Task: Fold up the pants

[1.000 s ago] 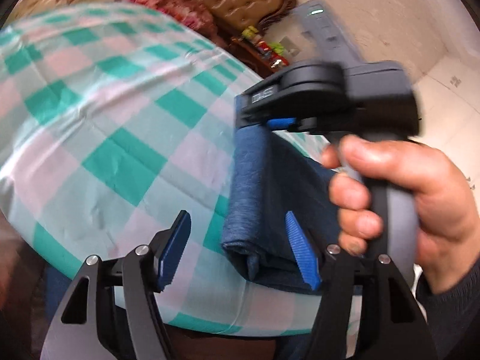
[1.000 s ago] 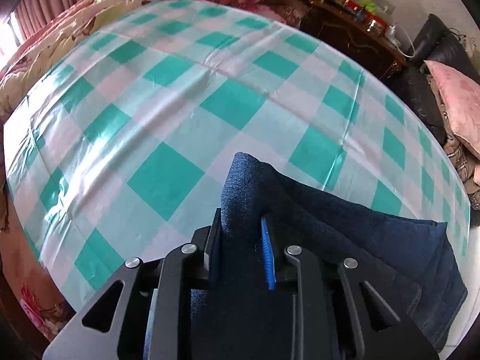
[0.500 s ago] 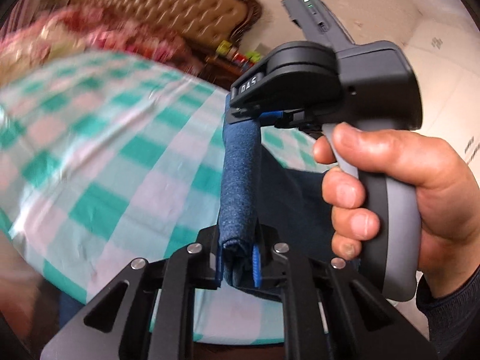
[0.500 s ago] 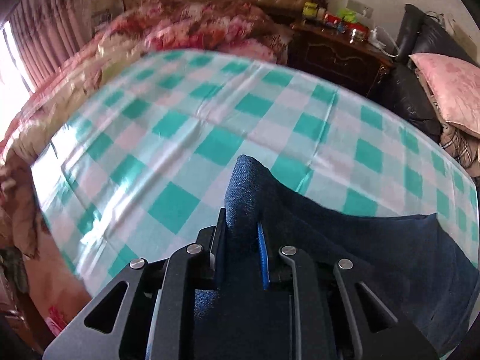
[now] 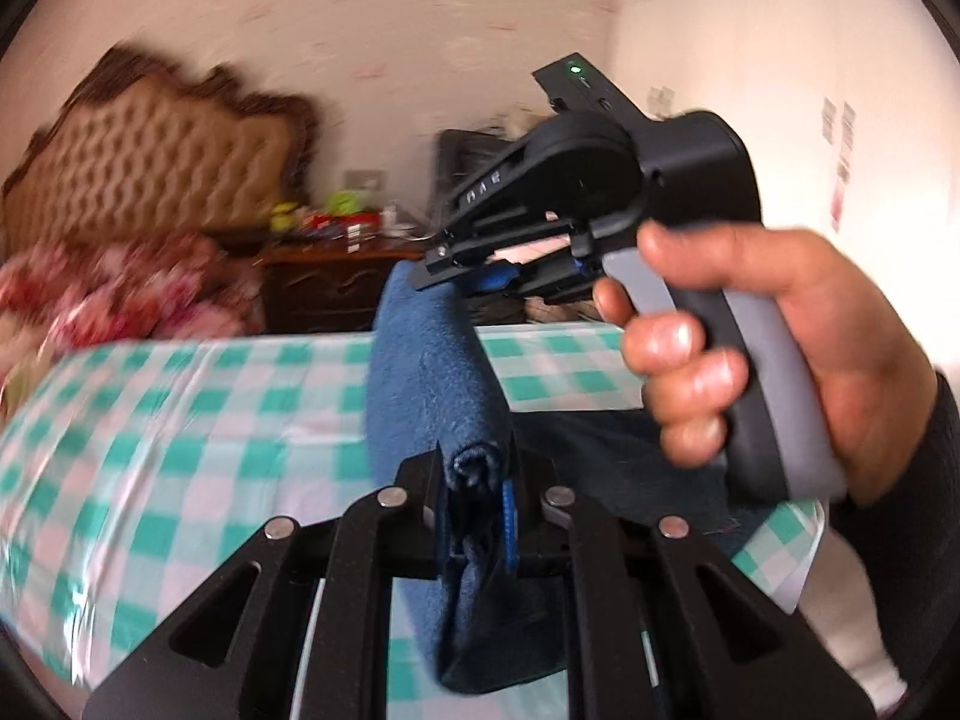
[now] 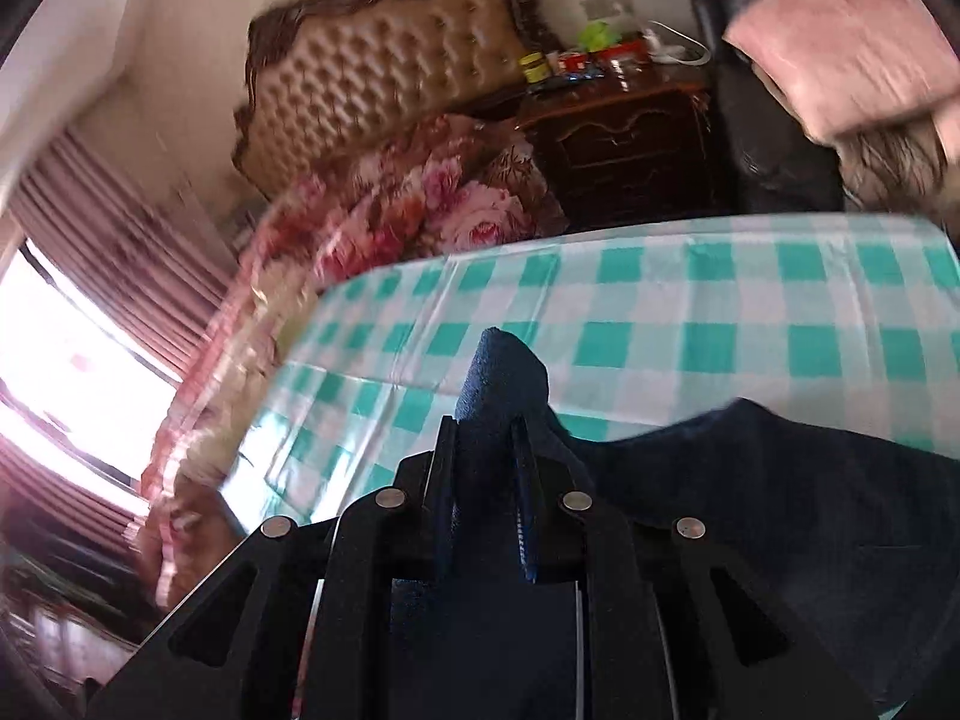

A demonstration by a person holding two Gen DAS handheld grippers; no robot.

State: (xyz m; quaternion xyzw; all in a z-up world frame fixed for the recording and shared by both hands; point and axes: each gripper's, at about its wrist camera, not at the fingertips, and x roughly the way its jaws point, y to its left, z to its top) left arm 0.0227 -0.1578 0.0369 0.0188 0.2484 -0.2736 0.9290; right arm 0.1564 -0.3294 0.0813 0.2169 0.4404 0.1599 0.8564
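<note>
The dark blue pants hang as a taut band between my two grippers above the green-and-white checked table. My left gripper is shut on one folded edge of the pants. In the same view my right gripper, held by a hand, is shut on the far end of that edge. In the right wrist view my right gripper pinches the pants, and the rest of the cloth trails down to the right onto the table.
A bed with a tufted brown headboard and floral quilt stands behind the table. A dark wooden nightstand with bottles is beside it. A black sofa with a pink cushion is at the right. A bright window is at left.
My left gripper closed on the pants edge. Both grippers then lifted the pants up off the table, and both views tilted up toward the headboard and wall.
</note>
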